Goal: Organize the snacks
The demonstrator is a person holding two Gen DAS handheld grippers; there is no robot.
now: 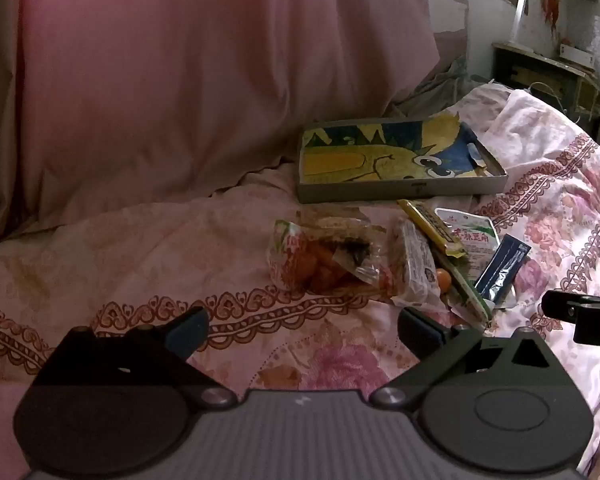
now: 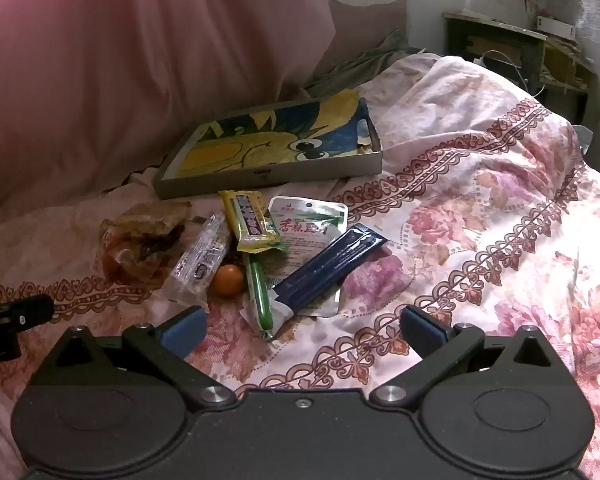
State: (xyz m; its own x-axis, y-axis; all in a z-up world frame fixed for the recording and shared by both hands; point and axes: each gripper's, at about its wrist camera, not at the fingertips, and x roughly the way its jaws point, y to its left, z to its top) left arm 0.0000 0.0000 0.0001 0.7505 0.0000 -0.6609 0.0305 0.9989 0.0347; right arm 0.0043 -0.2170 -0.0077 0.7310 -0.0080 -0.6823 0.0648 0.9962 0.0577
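Note:
A shallow cardboard box (image 1: 400, 190) (image 2: 268, 178) with a yellow and blue cartoon lining lies on the floral quilt. In front of it is a heap of snacks: a clear bag of orange-brown food (image 1: 324, 256) (image 2: 140, 240), a clear wrapped bar (image 1: 416, 268) (image 2: 202, 258), a yellow packet (image 1: 432, 224) (image 2: 252, 220), a white pouch (image 1: 470, 240) (image 2: 308, 220), a dark blue sachet (image 1: 502, 266) (image 2: 328, 266), a green stick (image 2: 260, 296) and a small orange ball (image 1: 444, 279) (image 2: 228, 279). My left gripper (image 1: 302, 332) is open and empty just short of the heap. My right gripper (image 2: 302, 330) is open and empty near the blue sachet.
A big pink pillow (image 1: 180, 80) (image 2: 140, 60) stands behind the box on the left. A rumpled floral quilt (image 1: 560, 168) (image 2: 480, 200) rises on the right. A wooden side table (image 1: 548, 76) (image 2: 512, 48) stands at the far right by the wall.

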